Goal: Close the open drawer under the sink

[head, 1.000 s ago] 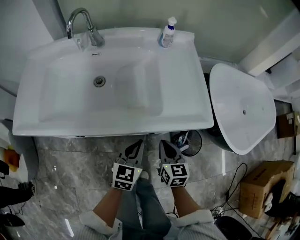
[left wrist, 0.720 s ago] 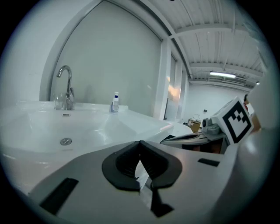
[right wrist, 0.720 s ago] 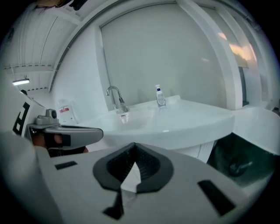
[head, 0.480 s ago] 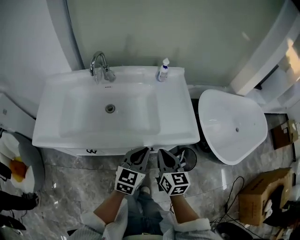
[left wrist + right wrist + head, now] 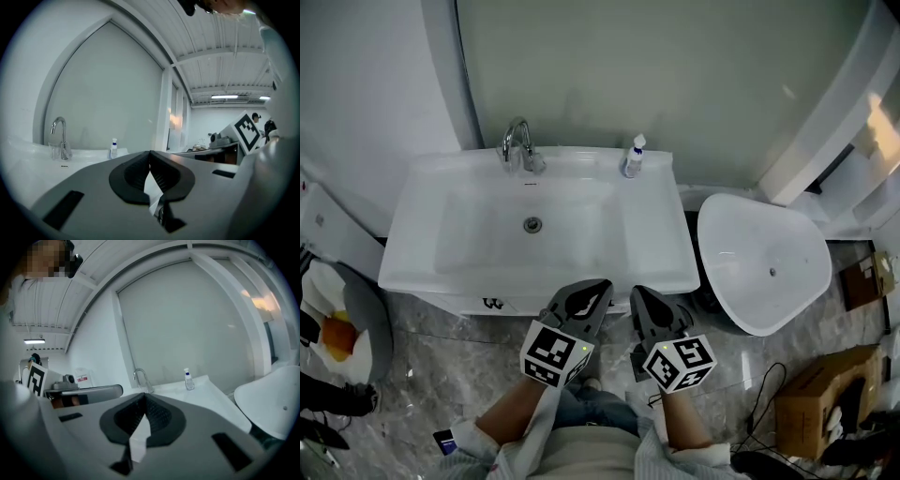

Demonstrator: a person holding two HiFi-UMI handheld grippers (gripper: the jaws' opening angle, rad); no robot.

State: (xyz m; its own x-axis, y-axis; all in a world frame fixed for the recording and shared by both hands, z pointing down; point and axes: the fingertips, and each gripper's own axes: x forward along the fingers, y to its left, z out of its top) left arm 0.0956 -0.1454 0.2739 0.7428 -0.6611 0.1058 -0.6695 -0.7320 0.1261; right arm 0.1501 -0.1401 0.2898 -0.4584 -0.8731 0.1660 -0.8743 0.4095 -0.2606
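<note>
Left gripper view: dark ribbed fingers (image 5: 133, 176) of the left gripper (image 5: 150, 154) are pressed together at the tips, nothing between them. Right gripper view shows the same: right gripper (image 5: 144, 397) fingers (image 5: 161, 418) closed tip to tip, empty. Both cameras look up across the basin at the curved chrome tap (image 5: 140, 377) and the small clear bottle with a blue-and-white cap (image 5: 188, 379), not at the cabinet.

Head view: the two grippers sit side by side, close but apart, just in front of the front rim of the white rectangular ceramic sink (image 5: 412, 272), right of its centre. No contact with anything is visible.

The white drawer front (image 5: 502, 302) shows only as a narrow strip below the sink rim, left of the left gripper, with a small dark mark on it. The sink overhang hides the rest, so how far out it stands can't be read from above.

Judgement: no push is under way and the grippers look too high and off to the right. The strip looks near flush, so the drawer may have little travel left. Next move: lower both grippers, set the closed tips flat on the drawer front, one each side of centre, and push straight toward the wall. Uneven pressure could rack the drawer on its runners.
</note>
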